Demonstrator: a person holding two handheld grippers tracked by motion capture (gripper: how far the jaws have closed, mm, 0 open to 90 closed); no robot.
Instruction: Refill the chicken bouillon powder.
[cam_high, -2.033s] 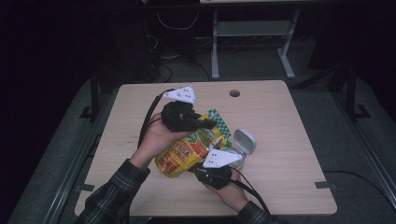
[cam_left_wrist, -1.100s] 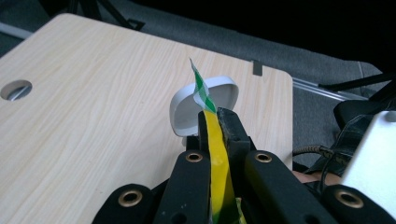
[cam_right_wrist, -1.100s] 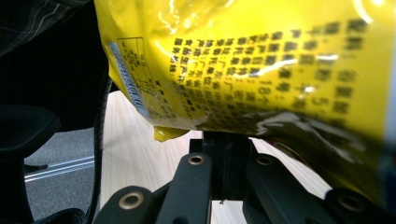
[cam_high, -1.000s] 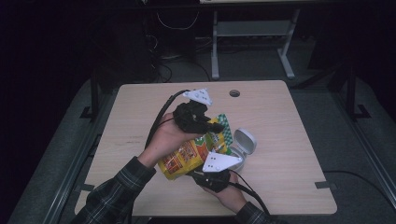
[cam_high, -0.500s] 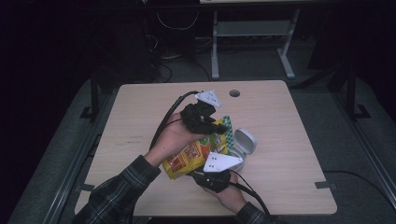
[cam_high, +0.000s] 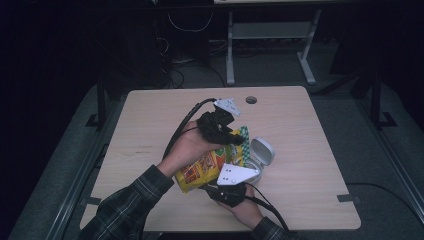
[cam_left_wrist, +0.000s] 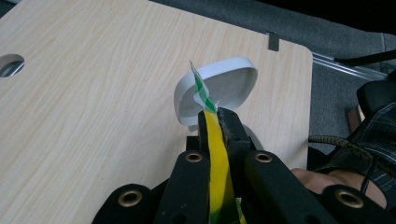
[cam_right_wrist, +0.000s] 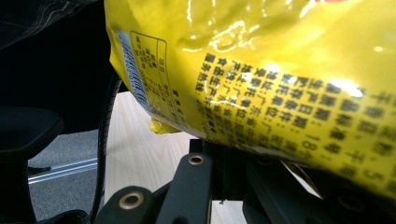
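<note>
Near the middle of the table (cam_high: 150, 125), a bit toward the person's edge, a yellow snack bag (cam_high: 207, 167) is held up between two grippers. From the high view, the left gripper (cam_high: 234, 137) is at the bag's far end, the end with the green and white stripes. From the left gripper view, its two black jaws are squeezed tight on the thin yellow edge of the bag (cam_left_wrist: 217, 154), and the striped tip sticks out past them. The right gripper (cam_high: 227, 192) is at the bag's near end, close to the person's edge of the table, with a hand (cam_high: 247, 210) around it. From the right gripper view, the shiny yellow bag (cam_right_wrist: 261, 70) with black writing is very close, and the jaws are clamped on its bottom edge. A white round lid (cam_high: 261, 152) sits on the table just beside the bag, toward the right edge. Sleeves with a checked pattern come in from the near edge.
</note>
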